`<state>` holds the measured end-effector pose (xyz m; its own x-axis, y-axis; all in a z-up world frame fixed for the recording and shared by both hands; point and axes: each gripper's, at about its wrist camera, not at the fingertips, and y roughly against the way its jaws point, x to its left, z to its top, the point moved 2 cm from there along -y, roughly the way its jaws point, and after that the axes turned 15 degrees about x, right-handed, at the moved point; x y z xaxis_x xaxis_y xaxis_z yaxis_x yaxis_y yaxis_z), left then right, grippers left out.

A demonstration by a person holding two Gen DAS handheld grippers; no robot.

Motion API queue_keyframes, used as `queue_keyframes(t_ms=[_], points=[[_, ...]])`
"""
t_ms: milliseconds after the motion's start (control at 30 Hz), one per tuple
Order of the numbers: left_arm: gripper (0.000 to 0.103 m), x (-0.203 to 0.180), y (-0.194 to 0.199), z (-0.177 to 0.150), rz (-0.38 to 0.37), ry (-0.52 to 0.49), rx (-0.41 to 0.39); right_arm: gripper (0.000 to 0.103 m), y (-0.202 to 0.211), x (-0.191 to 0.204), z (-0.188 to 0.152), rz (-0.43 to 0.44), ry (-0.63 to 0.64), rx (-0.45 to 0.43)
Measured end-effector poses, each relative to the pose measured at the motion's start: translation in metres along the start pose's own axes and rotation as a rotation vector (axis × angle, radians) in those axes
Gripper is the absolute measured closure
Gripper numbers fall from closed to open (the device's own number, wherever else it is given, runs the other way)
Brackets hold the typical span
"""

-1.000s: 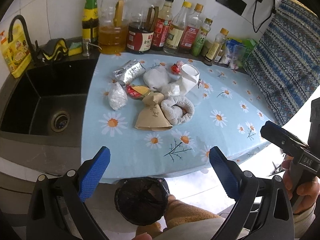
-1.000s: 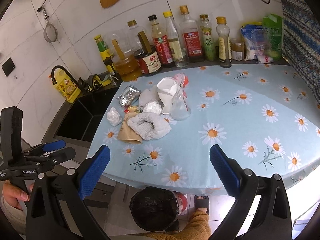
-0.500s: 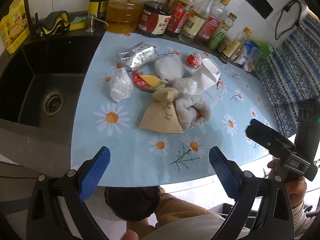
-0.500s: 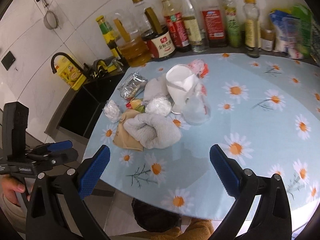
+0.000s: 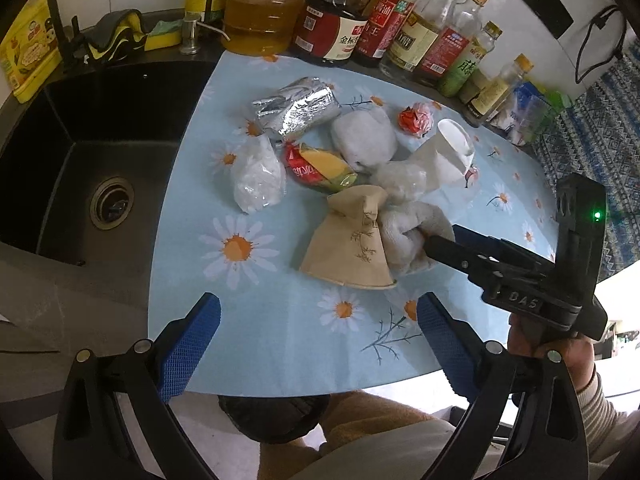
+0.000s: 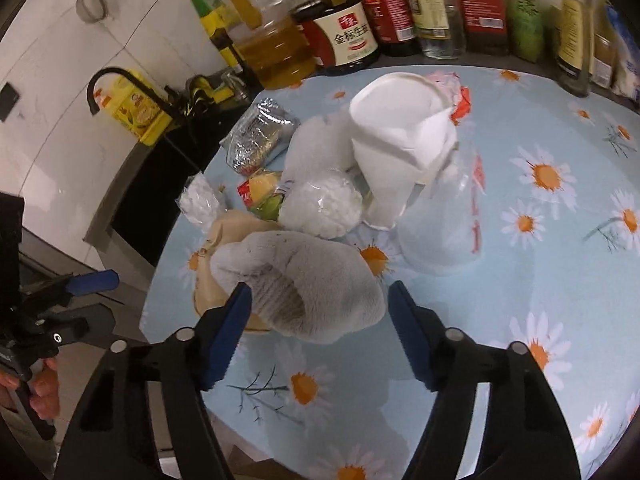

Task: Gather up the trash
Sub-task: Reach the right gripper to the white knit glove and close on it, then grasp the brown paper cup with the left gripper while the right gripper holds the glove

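Note:
A heap of trash lies on the daisy tablecloth point(image 5: 280, 340). It holds a grey crumpled wad point(image 6: 312, 280), a brown paper cone point(image 5: 348, 248), a foil wrap point(image 5: 296, 108), a white paper cup point(image 6: 396, 136), a clear plastic bag point(image 6: 440, 232) and a red-yellow snack wrapper point(image 5: 316, 166). My right gripper point(image 6: 318, 296) straddles the near end of the grey wad, its jaws closing, and the pads do not clearly press on the wad. My left gripper point(image 5: 318, 320) hangs open over the table's front edge with nothing between its fingers.
A black bin point(image 5: 272, 416) stands on the floor below the table's front edge, beside a person's leg. The dark sink point(image 5: 48, 92) lies left of the cloth. Oil and sauce bottles point(image 5: 332, 28) line the back wall. A patterned cloth point(image 5: 600, 112) hangs at the right.
My right gripper has come down and forward to the grey wad and its jaws have narrowed around it. My left gripper has moved a little closer over the table edge.

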<state>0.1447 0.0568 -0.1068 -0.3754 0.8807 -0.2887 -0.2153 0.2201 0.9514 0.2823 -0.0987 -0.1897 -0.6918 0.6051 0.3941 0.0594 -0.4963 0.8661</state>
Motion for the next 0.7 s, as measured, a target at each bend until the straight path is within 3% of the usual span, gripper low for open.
queue_keyframes(t_ms=[67, 100, 233, 367, 700], points=[[0.008, 0.0, -0.002, 0.003, 0.013, -0.001, 0.007, 0.047, -0.006, -0.002, 0.003, 0.009, -0.003, 0.013], [0.008, 0.0, -0.003, 0.004, 0.019, -0.003, 0.007, 0.049, -0.01, -0.003, 0.004, 0.019, -0.007, 0.027], [0.008, 0.0, -0.009, 0.01, 0.031, -0.005, 0.018, 0.077, -0.016, -0.006, 0.003, 0.048, -0.002, 0.056], [0.008, -0.002, -0.015, 0.014, 0.02, -0.013, 0.034, 0.091, -0.011, -0.012, 0.0, 0.069, -0.019, 0.05], [0.008, -0.012, -0.024, 0.023, 0.04, -0.067, 0.042, 0.093, 0.017, -0.021, -0.018, 0.089, -0.073, -0.007]])
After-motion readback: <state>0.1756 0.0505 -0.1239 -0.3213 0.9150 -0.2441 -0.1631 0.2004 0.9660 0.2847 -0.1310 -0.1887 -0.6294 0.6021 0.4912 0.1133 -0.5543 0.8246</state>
